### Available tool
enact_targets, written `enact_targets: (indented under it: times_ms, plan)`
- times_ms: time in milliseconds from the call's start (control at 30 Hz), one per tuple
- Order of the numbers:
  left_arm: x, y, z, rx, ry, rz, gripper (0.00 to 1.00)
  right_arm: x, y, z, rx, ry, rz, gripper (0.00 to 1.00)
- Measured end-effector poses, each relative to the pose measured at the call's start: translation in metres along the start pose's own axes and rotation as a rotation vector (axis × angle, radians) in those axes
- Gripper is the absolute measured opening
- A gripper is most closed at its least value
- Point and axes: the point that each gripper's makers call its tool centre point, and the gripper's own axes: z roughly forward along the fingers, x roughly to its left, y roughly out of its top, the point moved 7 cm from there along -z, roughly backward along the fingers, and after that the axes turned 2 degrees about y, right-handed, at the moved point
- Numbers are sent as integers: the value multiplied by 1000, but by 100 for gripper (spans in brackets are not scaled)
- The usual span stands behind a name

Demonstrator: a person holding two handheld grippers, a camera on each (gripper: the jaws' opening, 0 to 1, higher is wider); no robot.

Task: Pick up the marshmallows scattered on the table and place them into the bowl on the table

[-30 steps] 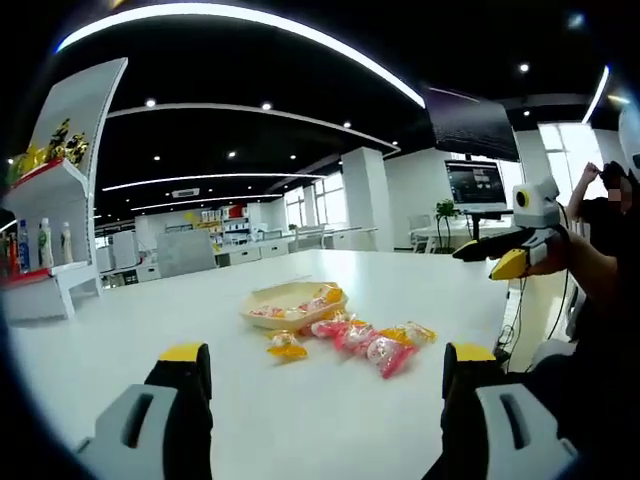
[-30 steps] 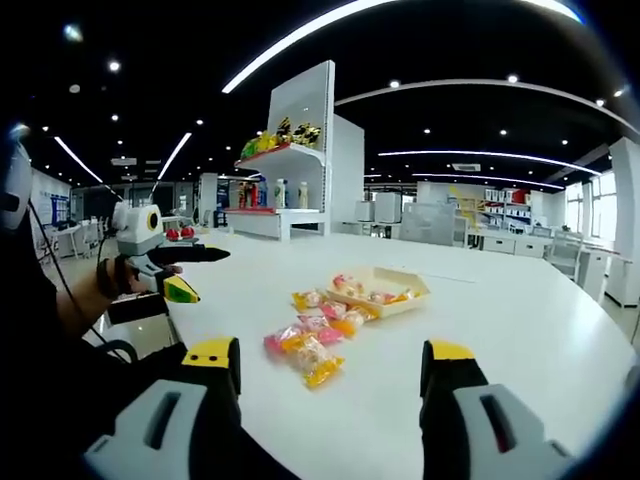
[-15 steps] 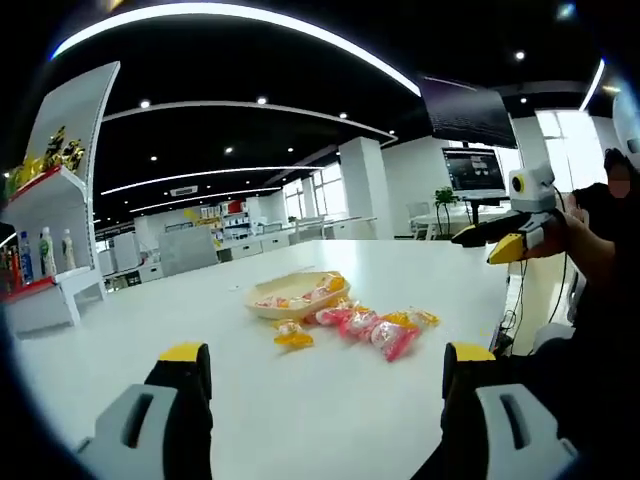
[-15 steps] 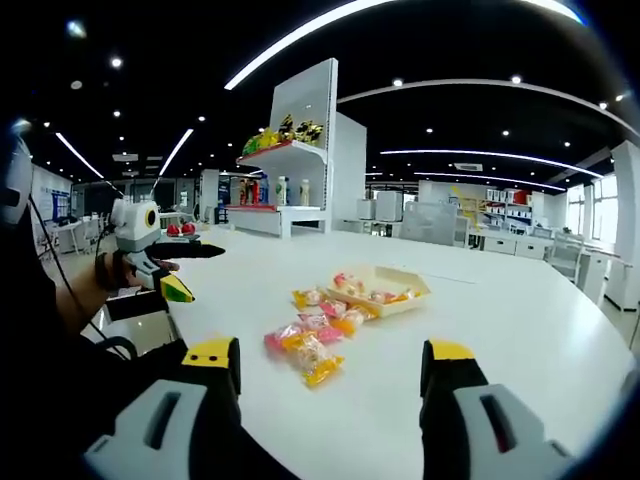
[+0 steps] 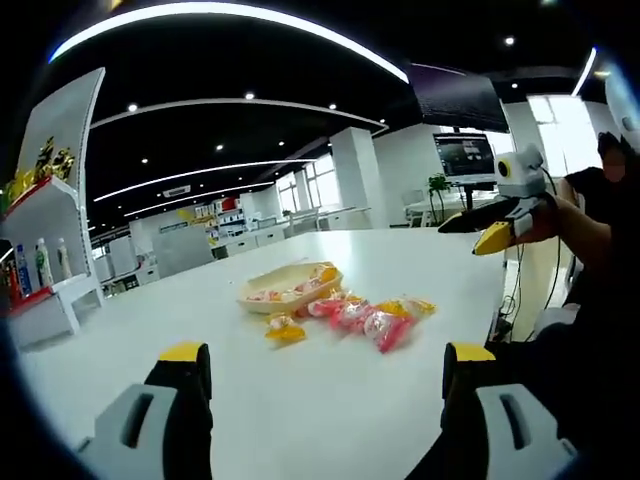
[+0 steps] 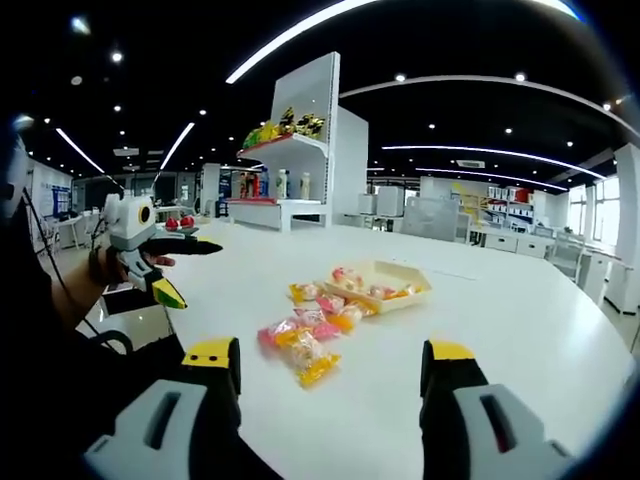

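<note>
A shallow cream bowl (image 5: 292,284) (image 6: 388,284) with a few wrapped marshmallows in it sits on the white table (image 5: 330,420). Several pink, yellow and orange wrapped marshmallows (image 5: 352,314) (image 6: 304,336) lie in a loose heap beside the bowl, and one yellow packet (image 5: 285,331) lies slightly apart. My left gripper (image 5: 328,368) hangs open above the near table, short of the heap, with nothing between its fingers. My right gripper (image 6: 330,362) is open and empty too, on the other side of the heap. Each gripper also appears in the other's view (image 5: 497,222) (image 6: 160,266), held in a hand, jaws apart.
A white display shelf (image 6: 288,190) with bottles and yellow packs stands past the table's far side. A screen (image 5: 462,155) hangs at the back. The person's dark sleeve (image 5: 590,300) is at the table edge. Bare tabletop (image 6: 540,330) surrounds the bowl.
Both views have shifted slightly with the hands. The marshmallows and bowl lie as before, and both grippers stay open and empty.
</note>
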Motion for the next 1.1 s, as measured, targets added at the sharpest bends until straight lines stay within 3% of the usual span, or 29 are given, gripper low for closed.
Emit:
enact_targets:
  times_ms: [233, 333, 800, 1100]
  plan:
    - [-4, 2, 0, 4, -6, 10, 95, 1, -3, 9, 16, 14, -7, 70]
    - [-7, 8, -2, -39, -53, -68, 95, 3, -5, 14, 29, 26, -16, 70]
    - [-7, 15, -4, -34, -32, 1, 95, -1, -3, 49, 62, 80, -56, 71]
    - [-5, 16, -3, -27, -28, 3, 95, -4, -18, 69, 104, 99, -44, 72]
